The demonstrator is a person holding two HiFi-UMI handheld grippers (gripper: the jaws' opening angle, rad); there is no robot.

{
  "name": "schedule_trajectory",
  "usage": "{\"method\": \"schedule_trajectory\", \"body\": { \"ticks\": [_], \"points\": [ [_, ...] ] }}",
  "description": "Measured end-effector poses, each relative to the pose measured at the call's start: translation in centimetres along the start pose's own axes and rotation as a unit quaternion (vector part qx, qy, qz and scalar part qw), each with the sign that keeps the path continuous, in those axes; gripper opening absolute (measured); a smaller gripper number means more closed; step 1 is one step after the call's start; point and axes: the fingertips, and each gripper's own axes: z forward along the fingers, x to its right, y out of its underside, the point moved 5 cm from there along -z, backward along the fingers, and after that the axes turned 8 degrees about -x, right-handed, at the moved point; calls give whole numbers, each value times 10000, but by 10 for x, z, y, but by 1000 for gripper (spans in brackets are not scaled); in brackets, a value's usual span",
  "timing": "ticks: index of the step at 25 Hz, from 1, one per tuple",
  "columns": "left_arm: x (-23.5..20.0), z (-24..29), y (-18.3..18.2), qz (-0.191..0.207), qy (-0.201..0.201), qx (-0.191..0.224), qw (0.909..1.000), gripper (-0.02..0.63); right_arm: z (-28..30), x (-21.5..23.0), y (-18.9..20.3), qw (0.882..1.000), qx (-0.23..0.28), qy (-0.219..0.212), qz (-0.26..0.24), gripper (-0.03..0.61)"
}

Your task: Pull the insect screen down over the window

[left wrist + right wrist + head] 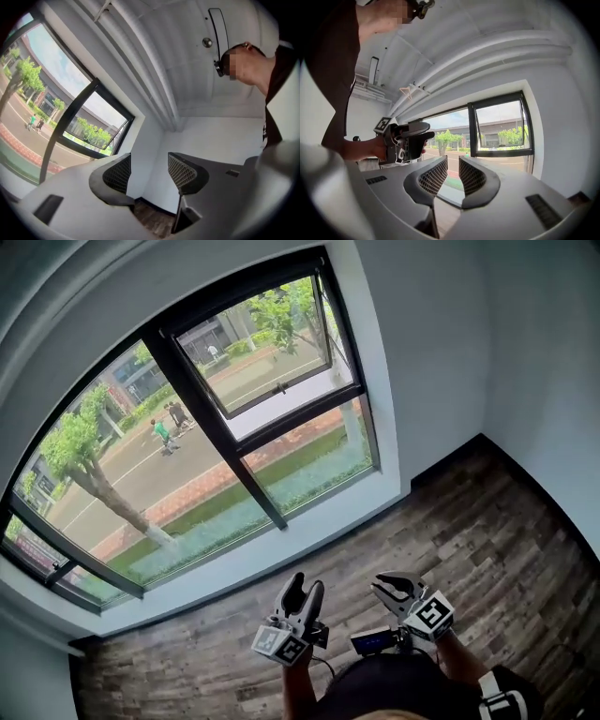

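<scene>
Wall: a white wall takes up most of the head view, and the window is set in it, ahead of both claws.
Floor: a dark wooden floor runs from the foot of the wall back under the person.
Window: a black-framed window with big panes; the street and trees show sharp through the glass.
Sash: a top-hung sash at the window's upper right, tilted open at its bottom edge.
Insect screen: I can't pick it out in any view.
Left claw: the left claw is held low, close to the person and well apart from the window. It stands wide, with only the room's corner showing between its mesh pads, and it grips nothing.
Right claw: the right claw is just beside the left one. Its gap is narrower, the pads are apart with nothing between them, and the window shows beyond.
Marker cubes: one cube sits on the left claw's rear, and another on the right's.
</scene>
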Motion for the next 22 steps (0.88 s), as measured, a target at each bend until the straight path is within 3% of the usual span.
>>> {"method": "schedule_trajectory", "body": {
  "ticks": [3,5,7,9,11,12,13,15,17,18,20,22],
  "points": [
    [-12,44,-5,-483,198,242,9983,253,15,54,-10,9996,-207,15,-186,61],
    [-18,67,-13,-724,314,410,9960,255,23,80,-15,9999,-69,43,-117,61],
    [-21,92,-24,-973,698,722,9902,255,33,108,-7,9999,-36,125,53,61],
    [-34,114,-30,-1348,1253,1104,9767,255,46,134,-1,9993,-149,171,292,61],
    [-57,135,-35,-1954,1633,1507,9552,255,60,156,-1,9985,-218,191,464,61],
    [-73,147,-35,-2127,1703,1608,9486,255,68,168,-2,9983,-226,227,479,61],
    [-89,162,-33,-2119,1730,1599,9485,254,78,182,-3,9983,-225,279,462,61],
    [-124,199,-27,-1811,1634,1173,9627,197,99,212,-6,9979,-248,427,416,60],
    [-168,244,-11,-1590,1181,290,9798,56,124,242,-14,9972,-295,608,309,61],
    [-194,265,-2,-1599,850,-140,9834,6,139,257,-21,9970,-310,670,244,61],
    [-246,299,3,-1855,321,-564,9805,6,173,286,-42,9969,-327,707,140,61],
    [-282,331,-19,-2211,344,-329,9741,6,211,321,-65,9972,-326,672,53,61]
  ]
}}
